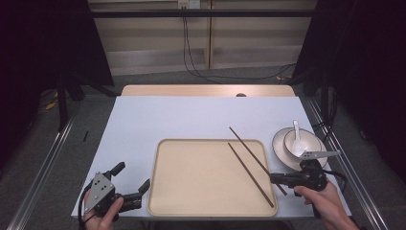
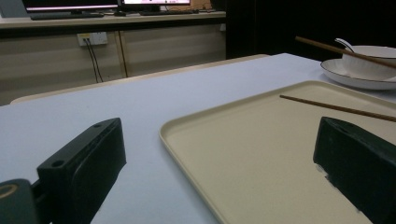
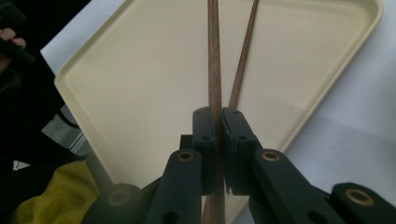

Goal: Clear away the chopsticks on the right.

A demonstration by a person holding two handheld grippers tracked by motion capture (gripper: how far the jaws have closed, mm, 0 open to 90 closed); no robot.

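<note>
Right gripper (image 3: pixel 216 122): jaws clenched on one chopstick (image 3: pixel 214 56) near its lower end, at the tray's near right corner.
Held chopstick: long axis runs away from the gripper, up and to the left across the tray (image 1: pixel 191 177); its far tip passes over the tray's back edge, and in the left gripper view it appears lifted clear of the tray.
Second chopstick (image 1: pixel 249 173): lies flat in the tray just left of the held one, nearly parallel, apart from the jaws.
Left gripper (image 1: pixel 128 184): released, jaws spread wide and empty, resting at the tray's near left corner, well apart from both sticks.
Bowl (image 1: pixel 302 142): on a plate (image 1: pixel 279 143) with a spoon (image 1: pixel 297 130), on the surface right of the tray, just beyond the right gripper.
Nearer hand: the right, likely to carry the stick.
</note>
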